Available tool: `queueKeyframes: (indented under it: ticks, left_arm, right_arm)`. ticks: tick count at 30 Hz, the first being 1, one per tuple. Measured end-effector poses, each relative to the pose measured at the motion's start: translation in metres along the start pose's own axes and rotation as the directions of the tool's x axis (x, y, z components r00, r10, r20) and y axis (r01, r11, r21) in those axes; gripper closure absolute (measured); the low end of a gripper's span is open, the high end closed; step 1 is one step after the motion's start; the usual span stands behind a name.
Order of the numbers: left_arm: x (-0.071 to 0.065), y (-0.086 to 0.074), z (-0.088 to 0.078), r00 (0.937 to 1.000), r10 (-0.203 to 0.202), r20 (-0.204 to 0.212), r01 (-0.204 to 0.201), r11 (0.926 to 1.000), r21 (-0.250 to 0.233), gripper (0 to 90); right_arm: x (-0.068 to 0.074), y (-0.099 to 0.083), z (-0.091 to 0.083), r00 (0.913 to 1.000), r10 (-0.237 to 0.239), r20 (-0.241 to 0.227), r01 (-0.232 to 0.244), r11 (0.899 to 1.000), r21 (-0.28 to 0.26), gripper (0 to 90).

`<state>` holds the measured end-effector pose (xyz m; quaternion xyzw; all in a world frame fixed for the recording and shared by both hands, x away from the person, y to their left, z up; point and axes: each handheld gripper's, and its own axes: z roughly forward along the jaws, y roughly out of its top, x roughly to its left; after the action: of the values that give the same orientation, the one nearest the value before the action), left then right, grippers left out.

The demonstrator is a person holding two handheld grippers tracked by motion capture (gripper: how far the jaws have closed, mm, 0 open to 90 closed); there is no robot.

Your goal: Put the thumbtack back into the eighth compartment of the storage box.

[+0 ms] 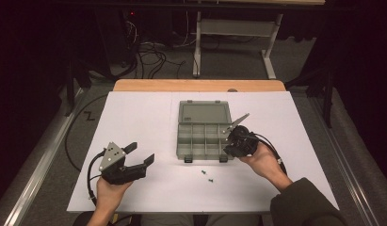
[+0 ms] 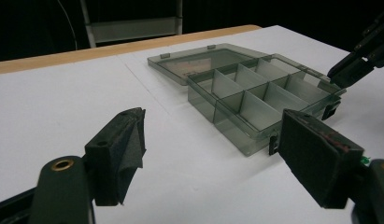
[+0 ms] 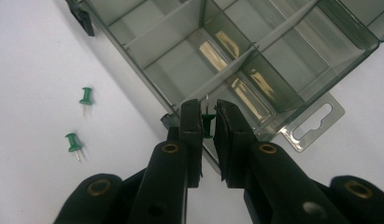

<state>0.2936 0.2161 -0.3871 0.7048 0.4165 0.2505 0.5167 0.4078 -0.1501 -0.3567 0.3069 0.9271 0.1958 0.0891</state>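
Note:
A grey-green see-through compartment box (image 1: 178, 141) lies open at the table's middle, its lid (image 1: 204, 113) flat behind it. My right gripper (image 1: 227, 140) hovers at the box's front right corner. In the right gripper view its jaws (image 3: 207, 108) are shut on a green push pin (image 3: 208, 125), needle pointing away over the box's front wall (image 3: 180, 100). Two more green push pins (image 3: 86, 97) (image 3: 74, 141) lie on the white table in front of the box (image 1: 203, 173). My left gripper (image 1: 141, 153) rests open and empty at the front left, aimed toward the box (image 2: 255, 93).
The white board (image 1: 134, 117) covers a wooden table whose far edge (image 1: 196, 85) shows bare wood. Beyond it are cables and a metal frame on the floor. The box's compartments look empty. Two black latches (image 1: 188, 159) stick out at its front.

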Motion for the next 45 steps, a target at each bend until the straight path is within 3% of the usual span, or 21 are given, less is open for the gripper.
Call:
queueKeyframes:
  ticks: [11, 15, 16, 19, 27, 31, 33, 36, 39, 45]
  left_arm:
    - [0.0, 0.0, 0.0, 1.0, -0.001, 0.0, 0.001, 1.0, -0.001, 23.8]
    - [0.0, 0.0, 0.0, 1.0, 0.001, -0.001, -0.001, 1.0, -0.001, 23.8]
    - [0.0, 0.0, 0.0, 1.0, 0.0, -0.001, 0.0, 1.0, -0.002, 23.8]
    - [0.0, 0.0, 0.0, 1.0, 0.0, 0.0, 0.0, 1.0, 0.0, 23.8]
    - [0.0, 0.0, 0.0, 1.0, 0.002, -0.004, -0.002, 1.0, -0.002, 23.8]
    - [0.0, 0.0, -0.001, 0.9999, 0.006, -0.009, -0.006, 1.0, -0.004, 24.0]
    - [0.0, 0.0, -0.001, 0.9999, 0.007, -0.008, -0.007, 1.0, -0.003, 23.9]
    - [0.0, 0.0, -0.001, 0.9999, 0.007, -0.009, -0.007, 1.0, -0.003, 23.9]
    - [0.0, 0.0, -0.001, 0.9999, 0.007, -0.008, -0.007, 1.0, -0.003, 23.9]
    - [0.0, 0.0, -0.001, 1.0, 0.005, -0.009, -0.005, 1.0, -0.003, 23.9]
  right_arm:
    - [-0.007, 0.003, 0.009, 0.9993, 0.038, -0.002, -0.038, 0.999, 0.029, 83.3]
    - [-0.01, 0.004, 0.013, 0.9995, 0.03, 0.002, -0.03, 0.999, 0.032, 83.3]
    - [-0.009, 0.005, 0.014, 0.9987, 0.051, 0.0, -0.051, 0.998, 0.042, 83.3]
    - [-0.011, 0.005, 0.018, 0.9994, 0.034, 0.002, -0.034, 0.998, 0.049, 83.0]
    - [-0.012, 0.006, 0.022, 0.9986, 0.053, 0.006, -0.054, 0.996, 0.064, 78.8]
    - [-0.013, 0.005, 0.018, 0.9986, 0.053, 0.005, -0.053, 0.998, 0.043, 77.0]
    - [-0.012, 0.004, 0.014, 0.9972, 0.075, 0.003, -0.075, 0.997, 0.034, 75.0]
    - [-0.011, 0.003, 0.01, 0.9987, 0.05, -0.008, -0.05, 0.999, 0.001, 69.8]
    - [-0.008, 0.001, 0.007, 0.9983, 0.057, -0.015, -0.057, 0.998, -0.016, 66.2]
    - [-0.001, -0.003, 0.004, 0.997, 0.072, -0.028, -0.073, 0.996, -0.042, 65.1]
